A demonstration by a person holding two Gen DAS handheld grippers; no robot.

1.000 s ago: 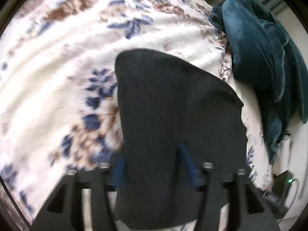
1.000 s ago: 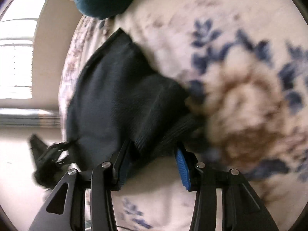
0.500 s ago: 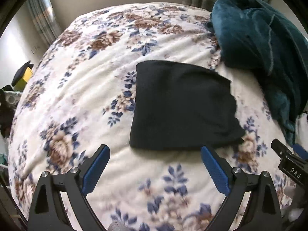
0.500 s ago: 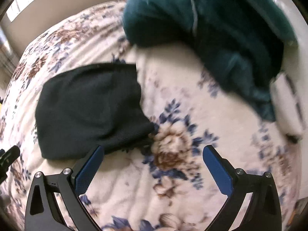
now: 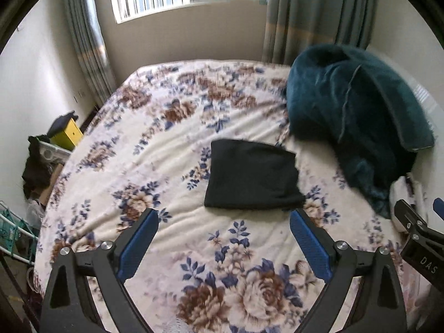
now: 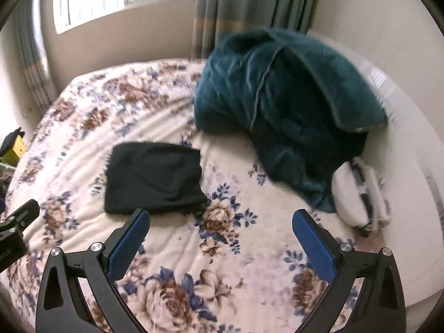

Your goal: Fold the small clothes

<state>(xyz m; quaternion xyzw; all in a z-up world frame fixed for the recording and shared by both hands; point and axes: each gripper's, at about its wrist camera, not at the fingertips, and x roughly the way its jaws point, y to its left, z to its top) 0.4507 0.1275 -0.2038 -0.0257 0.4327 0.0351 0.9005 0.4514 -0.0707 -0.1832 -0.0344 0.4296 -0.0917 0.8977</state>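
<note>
A folded black garment [image 5: 251,177] lies flat on the floral bed cover [image 5: 155,149]; it also shows in the right wrist view [image 6: 155,179]. My left gripper [image 5: 223,222] is open and empty, held back from the garment's near edge. My right gripper [image 6: 220,223] is open and empty, to the right of the garment and nearer me. Part of the right gripper [image 5: 416,230] shows at the right edge of the left wrist view. Part of the left gripper [image 6: 16,227] shows at the left edge of the right wrist view.
A heaped teal blanket [image 5: 358,111] lies at the right of the bed, also in the right wrist view [image 6: 288,111]. A white rolled item [image 6: 358,197] lies beside it. A yellow box [image 5: 66,134] and clutter stand off the bed's left side. Window and curtains are behind.
Both grippers let go of the black garment, opened and pulled back and up. The garment now lies folded on the bed.
</note>
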